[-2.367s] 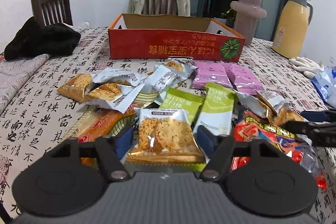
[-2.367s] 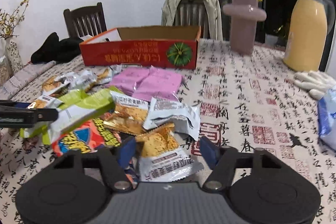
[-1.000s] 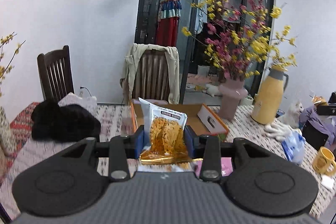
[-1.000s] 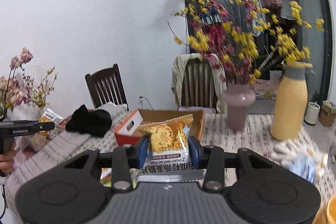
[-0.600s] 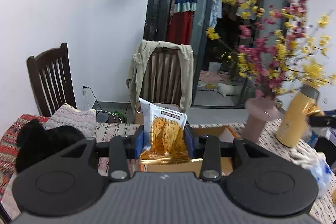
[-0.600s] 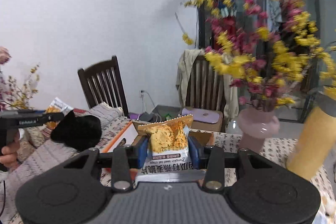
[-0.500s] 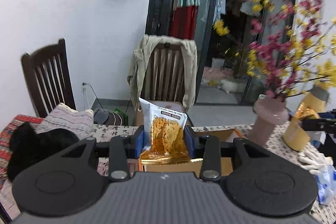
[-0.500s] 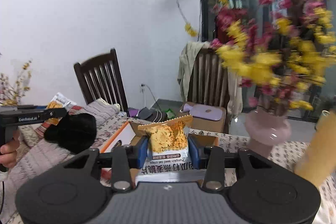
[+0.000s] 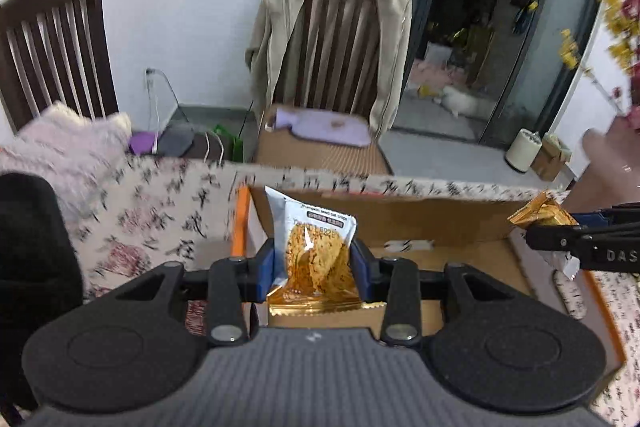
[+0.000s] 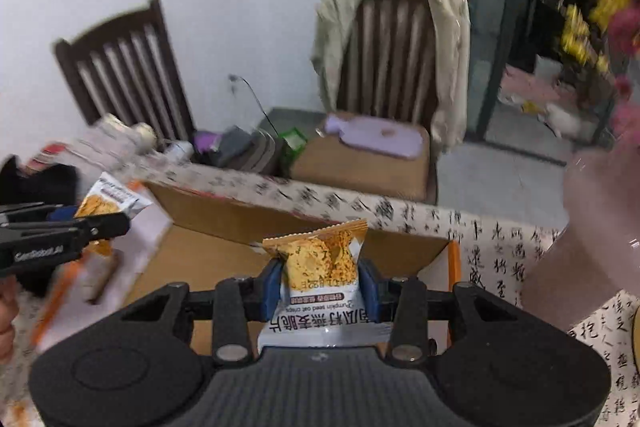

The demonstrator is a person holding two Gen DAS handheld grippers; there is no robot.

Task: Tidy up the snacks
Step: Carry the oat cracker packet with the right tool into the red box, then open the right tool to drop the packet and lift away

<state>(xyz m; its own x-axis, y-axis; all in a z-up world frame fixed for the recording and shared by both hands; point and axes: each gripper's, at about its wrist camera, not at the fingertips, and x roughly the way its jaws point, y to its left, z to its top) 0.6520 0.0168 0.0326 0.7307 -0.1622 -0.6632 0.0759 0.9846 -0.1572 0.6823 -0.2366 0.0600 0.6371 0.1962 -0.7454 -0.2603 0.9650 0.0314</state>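
Observation:
My left gripper [image 9: 314, 267] is shut on a pumpkin seed crisp packet [image 9: 316, 255], white top and gold bottom, held upright above the left part of the open cardboard box [image 9: 424, 215]. My right gripper [image 10: 320, 287] is shut on a second crisp packet [image 10: 320, 267], gold end up, above the right part of the same box [image 10: 224, 215]. Each gripper shows in the other's view: the right one with its packet [image 9: 540, 215] at the right edge, the left one with its packet [image 10: 108, 203] at the left edge. The box floor looks bare.
The box has orange outer walls and sits on a tablecloth printed with calligraphy [image 9: 160, 203]. A pink vase [image 10: 592, 235] stands close on the right. Two wooden chairs [image 9: 344, 39] stand behind the table; a black garment [image 9: 28, 227] lies at the left.
Both grippers have carried their packets forward and down from high above the table to just over the open box. The views now look down into the box.

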